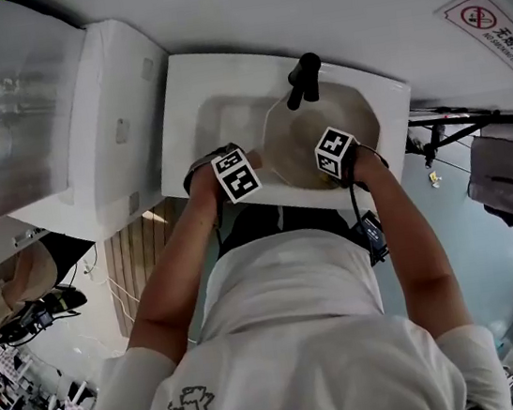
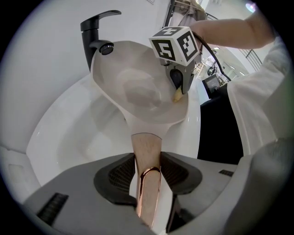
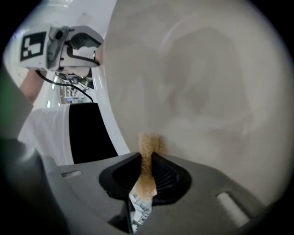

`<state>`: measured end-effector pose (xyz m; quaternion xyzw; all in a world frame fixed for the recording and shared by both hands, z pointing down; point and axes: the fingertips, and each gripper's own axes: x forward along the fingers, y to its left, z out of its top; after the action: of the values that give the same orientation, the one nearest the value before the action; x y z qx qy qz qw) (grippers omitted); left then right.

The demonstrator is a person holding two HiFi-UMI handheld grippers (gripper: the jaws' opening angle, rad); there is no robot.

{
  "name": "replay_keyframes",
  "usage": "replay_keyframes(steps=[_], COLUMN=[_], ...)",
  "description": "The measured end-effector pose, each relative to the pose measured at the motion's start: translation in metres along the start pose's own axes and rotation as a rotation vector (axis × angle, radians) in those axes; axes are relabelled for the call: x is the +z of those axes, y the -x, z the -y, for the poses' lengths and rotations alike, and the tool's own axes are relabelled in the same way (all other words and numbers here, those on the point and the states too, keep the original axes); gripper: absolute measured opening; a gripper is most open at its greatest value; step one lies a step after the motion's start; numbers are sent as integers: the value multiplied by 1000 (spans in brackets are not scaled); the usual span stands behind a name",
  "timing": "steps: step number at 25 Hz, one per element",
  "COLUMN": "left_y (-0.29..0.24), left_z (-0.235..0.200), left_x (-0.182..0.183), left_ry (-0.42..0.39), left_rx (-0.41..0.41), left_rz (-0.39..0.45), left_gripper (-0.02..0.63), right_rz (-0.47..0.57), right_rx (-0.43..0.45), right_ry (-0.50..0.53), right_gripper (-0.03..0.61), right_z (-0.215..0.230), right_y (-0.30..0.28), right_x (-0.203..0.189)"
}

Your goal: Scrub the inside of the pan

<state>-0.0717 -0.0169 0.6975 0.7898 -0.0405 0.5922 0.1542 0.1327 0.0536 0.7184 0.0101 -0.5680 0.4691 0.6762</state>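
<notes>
A pale beige pan (image 1: 303,131) is held tilted over the white sink (image 1: 210,111), below the black tap (image 1: 303,79). My left gripper (image 2: 148,186) is shut on the pan's wooden handle (image 2: 146,153), which ends in a copper loop. The pan's inside (image 2: 138,92) faces that gripper's camera. My right gripper (image 3: 146,176) is shut on a small tan sponge (image 3: 148,146), whose tip presses on the pan's inner wall (image 3: 206,82) near the rim. In the left gripper view, the right gripper (image 2: 178,85) and the sponge (image 2: 177,95) are at the pan's right rim.
The sink basin (image 2: 69,133) lies under the pan, with the tap (image 2: 94,36) just behind the pan's far rim. A white cabinet (image 1: 103,126) stands left of the sink. A wall sign (image 1: 492,24) hangs at the right. The person's body is close to the sink's front edge.
</notes>
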Motion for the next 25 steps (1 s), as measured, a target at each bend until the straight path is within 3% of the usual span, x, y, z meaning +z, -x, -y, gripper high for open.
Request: replay_keyframes(steps=[7, 12, 15, 20, 25], left_y=[-1, 0, 0, -1, 0], left_z=[2, 2, 2, 2, 3], left_x=[0, -1, -1, 0, -1], left_ry=[-17, -28, -34, -41, -41], left_rx=[-13, -24, -34, -48, -56], left_rz=[0, -2, -1, -13, -15], left_gripper=[172, 173, 173, 173, 173], right_rz=[-244, -325, -372, -376, -279], right_rx=[-396, -558, -704, -888, -1058], right_ry=[127, 158, 189, 224, 256], right_gripper=[63, 61, 61, 63, 61], right_z=[52, 79, 96, 117, 128], right_y=[9, 34, 54, 89, 127], right_x=[-21, -31, -29, -21, -3])
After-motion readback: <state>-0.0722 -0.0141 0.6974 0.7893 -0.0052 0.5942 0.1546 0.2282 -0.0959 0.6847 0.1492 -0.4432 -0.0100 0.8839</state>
